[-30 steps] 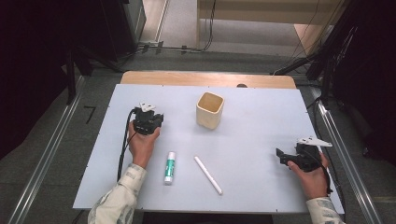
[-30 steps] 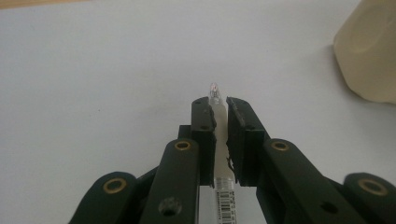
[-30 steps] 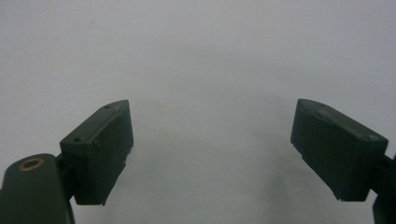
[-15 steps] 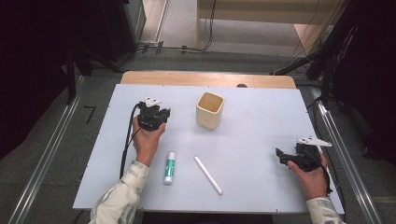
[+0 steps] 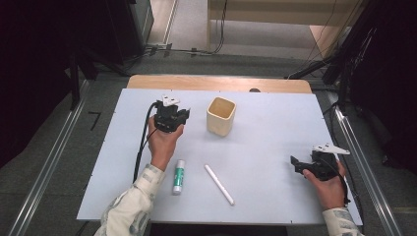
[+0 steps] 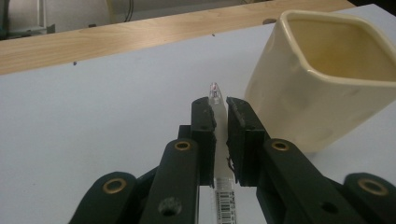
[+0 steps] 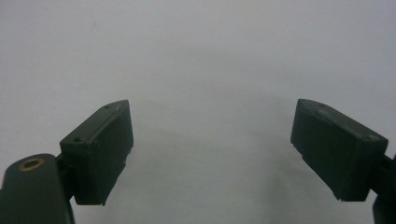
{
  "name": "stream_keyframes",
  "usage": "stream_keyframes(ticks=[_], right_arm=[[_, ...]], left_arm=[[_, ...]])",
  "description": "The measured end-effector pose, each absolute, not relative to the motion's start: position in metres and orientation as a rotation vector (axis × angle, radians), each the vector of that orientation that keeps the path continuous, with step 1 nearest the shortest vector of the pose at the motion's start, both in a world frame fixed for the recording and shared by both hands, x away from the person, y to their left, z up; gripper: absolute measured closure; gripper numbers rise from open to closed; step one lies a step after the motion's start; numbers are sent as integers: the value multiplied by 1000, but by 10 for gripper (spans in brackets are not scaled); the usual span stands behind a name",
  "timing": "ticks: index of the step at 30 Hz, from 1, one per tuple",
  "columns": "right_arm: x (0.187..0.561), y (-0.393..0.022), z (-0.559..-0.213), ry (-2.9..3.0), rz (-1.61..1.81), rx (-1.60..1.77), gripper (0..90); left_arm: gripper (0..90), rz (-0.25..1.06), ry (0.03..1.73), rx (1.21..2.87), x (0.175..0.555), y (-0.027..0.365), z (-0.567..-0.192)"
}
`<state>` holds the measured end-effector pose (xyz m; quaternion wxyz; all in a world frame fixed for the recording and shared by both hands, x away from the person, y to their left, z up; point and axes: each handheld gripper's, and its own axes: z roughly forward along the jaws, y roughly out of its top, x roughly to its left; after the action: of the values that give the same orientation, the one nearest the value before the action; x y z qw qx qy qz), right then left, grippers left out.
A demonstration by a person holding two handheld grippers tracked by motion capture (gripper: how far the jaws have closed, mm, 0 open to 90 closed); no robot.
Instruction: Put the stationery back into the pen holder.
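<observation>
Clear plastic pen (image 6: pixel 217 135) sits clenched in the left tool (image 6: pixel 219 112), centre of the left gripper view, just left of the cream cup (image 6: pixel 327 79). It looks light, stiff and slippery, so a mid-barrel hold suits. Right tool (image 7: pixel 210 144) is released, holding nothing.

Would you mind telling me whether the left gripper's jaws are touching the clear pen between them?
Touching. The left gripper view shows the left gripper with both jaws closed flat against the clear pen, no gap on either side; its tip pokes out beside the cream cup.
</observation>
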<state>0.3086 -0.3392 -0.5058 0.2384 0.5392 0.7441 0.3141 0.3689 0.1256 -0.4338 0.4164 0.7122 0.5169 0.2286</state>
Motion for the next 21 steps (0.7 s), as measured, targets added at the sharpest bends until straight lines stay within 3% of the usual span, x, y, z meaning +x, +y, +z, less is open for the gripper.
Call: stream_keyframes(ticks=[21], right_arm=[[309, -340, -506, 2041, 864, 1473, 114]], left_arm=[[825, 540, 1241, 1795, 383, 94, -414]])
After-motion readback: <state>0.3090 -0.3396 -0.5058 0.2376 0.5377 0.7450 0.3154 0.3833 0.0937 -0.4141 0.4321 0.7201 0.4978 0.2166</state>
